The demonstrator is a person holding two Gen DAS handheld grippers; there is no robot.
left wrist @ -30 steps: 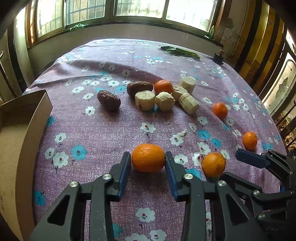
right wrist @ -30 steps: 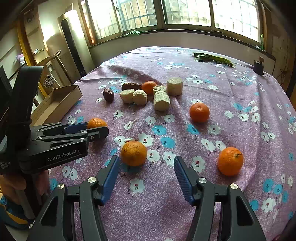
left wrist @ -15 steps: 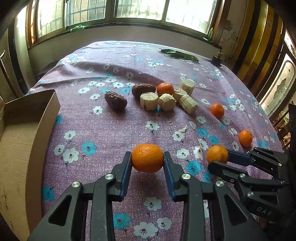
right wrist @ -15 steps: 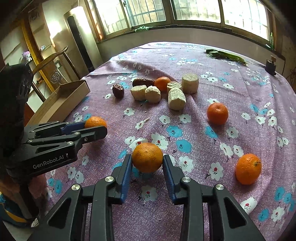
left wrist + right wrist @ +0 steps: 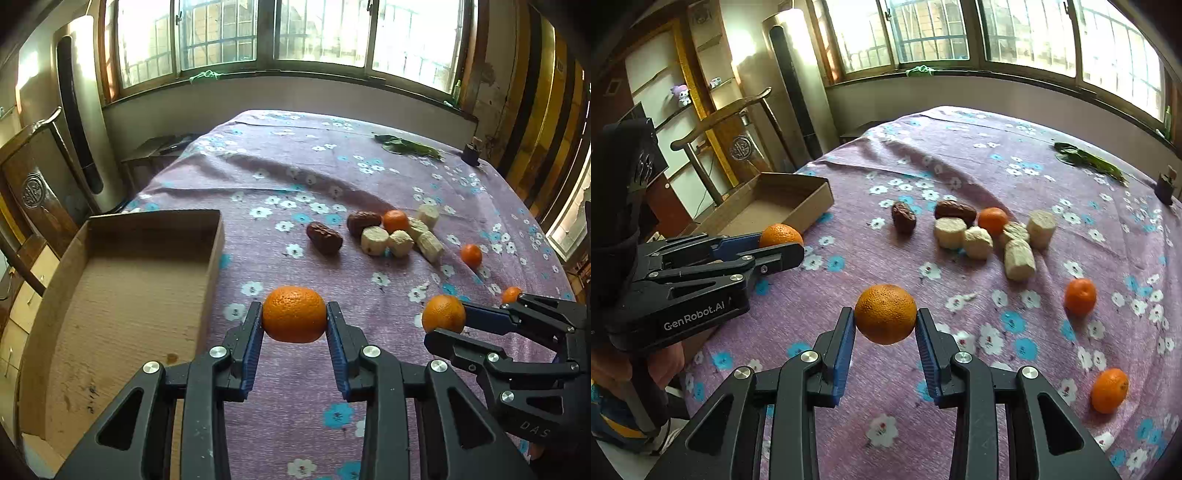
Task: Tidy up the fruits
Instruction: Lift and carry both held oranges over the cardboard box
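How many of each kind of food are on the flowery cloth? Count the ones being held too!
orange: 5, two of them held off the cloth
brown date: 2
white chunk: 5
Total: 12

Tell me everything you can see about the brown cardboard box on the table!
The cardboard box is a shallow, open tray of plain brown corrugated card, with no lid and nothing inside. Its floor shows a few dark specks and a small stain. It lies flat at the table's left edge on the purple flowered tablecloth, with dark wooden furniture beyond it. No fruit and no hand-held gripper touches it; the left hand-held gripper holds an orange just to its right.
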